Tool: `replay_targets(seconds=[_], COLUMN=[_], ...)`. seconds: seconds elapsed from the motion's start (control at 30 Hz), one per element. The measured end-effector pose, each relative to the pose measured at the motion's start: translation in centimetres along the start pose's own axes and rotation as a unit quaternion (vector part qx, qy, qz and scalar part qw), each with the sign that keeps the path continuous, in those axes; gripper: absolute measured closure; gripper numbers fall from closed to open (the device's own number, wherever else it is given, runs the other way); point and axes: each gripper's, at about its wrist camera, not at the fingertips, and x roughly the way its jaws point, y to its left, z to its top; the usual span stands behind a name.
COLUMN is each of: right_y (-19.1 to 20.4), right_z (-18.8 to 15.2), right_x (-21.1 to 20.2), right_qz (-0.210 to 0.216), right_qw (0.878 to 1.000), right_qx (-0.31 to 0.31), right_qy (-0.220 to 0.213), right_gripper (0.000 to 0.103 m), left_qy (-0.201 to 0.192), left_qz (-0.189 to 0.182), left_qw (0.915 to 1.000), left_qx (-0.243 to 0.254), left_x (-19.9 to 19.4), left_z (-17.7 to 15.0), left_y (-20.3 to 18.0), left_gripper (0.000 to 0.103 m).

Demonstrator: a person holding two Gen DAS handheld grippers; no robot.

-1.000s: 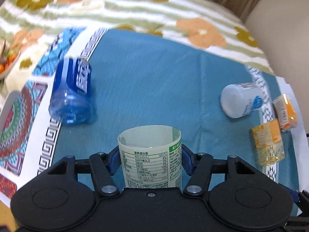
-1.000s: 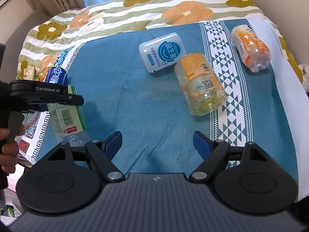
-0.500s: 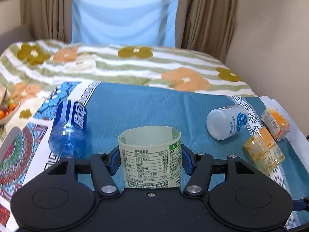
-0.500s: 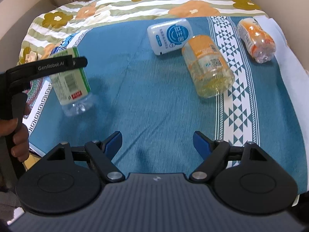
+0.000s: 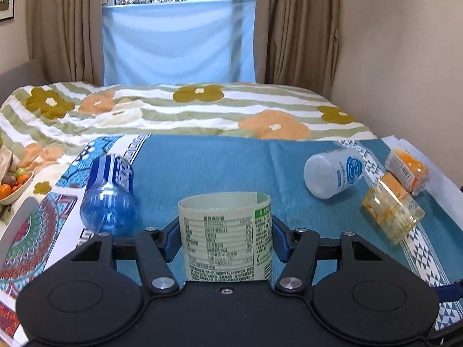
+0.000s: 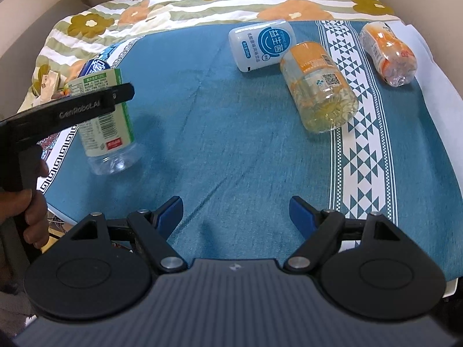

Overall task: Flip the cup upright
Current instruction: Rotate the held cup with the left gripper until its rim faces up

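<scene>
The cup wears a pale green label with dark print and a greener stripe. At nine o'clock a bottle is deep blue. The cloth is teal, its three o'clock border white with triangles; the quilt shows olive and orange flowers.

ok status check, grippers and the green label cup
Left gripper shut on green-label cup, open end up, base near the blue cloth. Right gripper open, empty. Nothing beneath.
</scene>
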Motion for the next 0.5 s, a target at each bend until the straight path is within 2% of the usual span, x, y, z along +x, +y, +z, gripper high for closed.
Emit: replay_targets(seconds=[0.13,0.5], right_y=[0.06,0.32], right_z=[-0.24,-0.78], right_x=[-0.06,0.29], right_qz=[-0.001,0.000], right_qw=[1.000,1.000], right_qx=[0.001,0.003], right_qy=[-0.001,0.005], right_gripper=[0.007,0.007], left_qy=[-0.032,-0.009], left_qz=[0.000,0.001], left_qw=[0.9995,1.0000], left_qx=[0.004,0.002], left_x=[-0.12,0.12], left_z=[0.50,0.48], left_y=[0.04,0.44], left_gripper=[0.038,0.038])
